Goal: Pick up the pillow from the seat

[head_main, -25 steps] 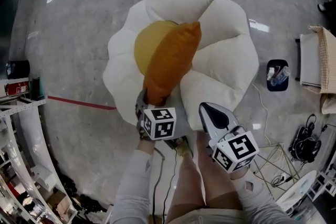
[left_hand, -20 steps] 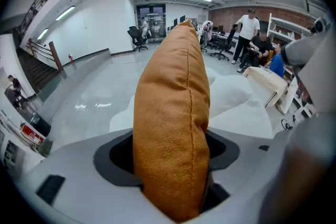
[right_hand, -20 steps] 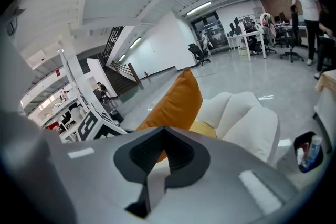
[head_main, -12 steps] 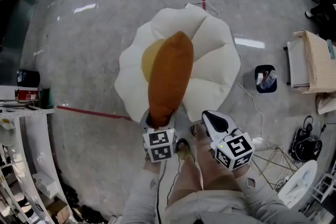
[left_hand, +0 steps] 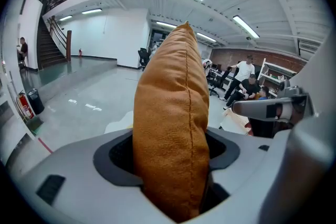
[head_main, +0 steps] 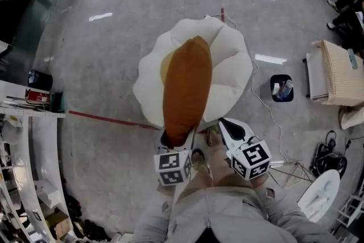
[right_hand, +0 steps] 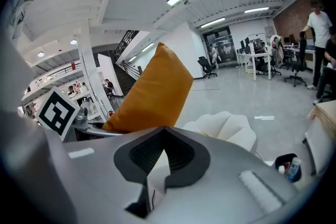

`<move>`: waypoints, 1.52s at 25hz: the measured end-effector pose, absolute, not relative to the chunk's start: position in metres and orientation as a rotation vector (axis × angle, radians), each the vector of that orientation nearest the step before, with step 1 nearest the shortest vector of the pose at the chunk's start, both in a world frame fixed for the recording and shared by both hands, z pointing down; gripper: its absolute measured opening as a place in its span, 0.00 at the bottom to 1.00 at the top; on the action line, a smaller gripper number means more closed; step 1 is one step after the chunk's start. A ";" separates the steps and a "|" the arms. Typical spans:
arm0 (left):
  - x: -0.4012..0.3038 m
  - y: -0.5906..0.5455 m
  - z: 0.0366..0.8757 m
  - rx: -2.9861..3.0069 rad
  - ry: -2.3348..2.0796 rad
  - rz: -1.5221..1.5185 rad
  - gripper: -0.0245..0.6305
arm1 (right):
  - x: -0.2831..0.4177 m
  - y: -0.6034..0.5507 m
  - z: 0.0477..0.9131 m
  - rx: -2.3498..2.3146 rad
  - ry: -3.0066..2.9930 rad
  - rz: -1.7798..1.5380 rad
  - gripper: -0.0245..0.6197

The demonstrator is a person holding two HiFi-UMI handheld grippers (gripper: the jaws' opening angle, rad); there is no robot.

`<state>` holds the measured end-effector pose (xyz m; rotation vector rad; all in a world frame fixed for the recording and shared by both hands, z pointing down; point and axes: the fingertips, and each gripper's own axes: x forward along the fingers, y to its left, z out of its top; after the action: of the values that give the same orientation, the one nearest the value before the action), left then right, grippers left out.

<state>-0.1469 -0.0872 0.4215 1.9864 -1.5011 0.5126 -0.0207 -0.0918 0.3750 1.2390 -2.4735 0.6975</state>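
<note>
An orange pillow (head_main: 186,88) stands on end, lifted above the white petal-shaped seat (head_main: 233,65), whose yellow centre cushion (head_main: 165,69) shows beside it. My left gripper (head_main: 176,142) is shut on the pillow's near bottom corner. In the left gripper view the pillow (left_hand: 173,128) fills the gap between both dark pads and rises straight up. My right gripper (head_main: 230,129) hangs to the right of the pillow, shut, with nothing in it. The right gripper view shows its pads (right_hand: 181,157) meeting, with the pillow (right_hand: 149,94) to the left and the seat (right_hand: 226,126) behind.
A black bin with bottles (head_main: 282,88) stands right of the seat, a woven basket (head_main: 335,71) farther right. A cable (head_main: 267,116) trails on the floor. Red tape (head_main: 108,118) runs left. Shelving (head_main: 23,122) lines the left edge. People (left_hand: 247,73) are in the distance.
The pillow has risen off the seat from a slant to upright. My left gripper drew back toward the person with it. The seat now looks smaller and farther.
</note>
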 end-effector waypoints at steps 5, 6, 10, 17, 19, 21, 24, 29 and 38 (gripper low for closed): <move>-0.145 -0.060 0.389 2.015 -1.529 0.466 0.55 | -0.011 -0.071 0.357 1.236 -2.489 0.651 0.03; -0.145 -0.056 0.382 2.019 -1.533 0.452 0.55 | -0.010 -0.068 0.354 1.239 -2.493 0.647 0.03; -0.155 -0.039 0.365 2.013 -1.555 0.413 0.55 | -0.017 -0.056 0.343 1.241 -2.509 0.626 0.03; -0.173 -0.022 0.345 2.043 -1.602 0.416 0.55 | -0.033 -0.043 0.339 1.232 -2.519 0.576 0.03; -0.177 -0.017 0.342 2.044 -1.608 0.406 0.55 | -0.039 -0.040 0.338 1.226 -2.521 0.569 0.03; -0.178 -0.014 0.341 2.049 -1.613 0.394 0.55 | -0.042 -0.038 0.337 1.220 -2.527 0.568 0.03; -0.177 -0.012 0.339 2.046 -1.618 0.387 0.55 | -0.043 -0.038 0.333 1.217 -2.533 0.554 0.03; -0.179 -0.012 0.333 2.044 -1.614 0.349 0.55 | -0.045 -0.036 0.329 1.229 -2.529 0.535 0.03; -0.187 -0.014 0.335 2.036 -1.615 0.338 0.55 | -0.049 -0.030 0.329 1.237 -2.520 0.533 0.03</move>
<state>-0.1874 -0.0142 0.3354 2.0365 -1.6146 0.3382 -0.0490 -0.0303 0.3289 1.2372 -2.5204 0.5325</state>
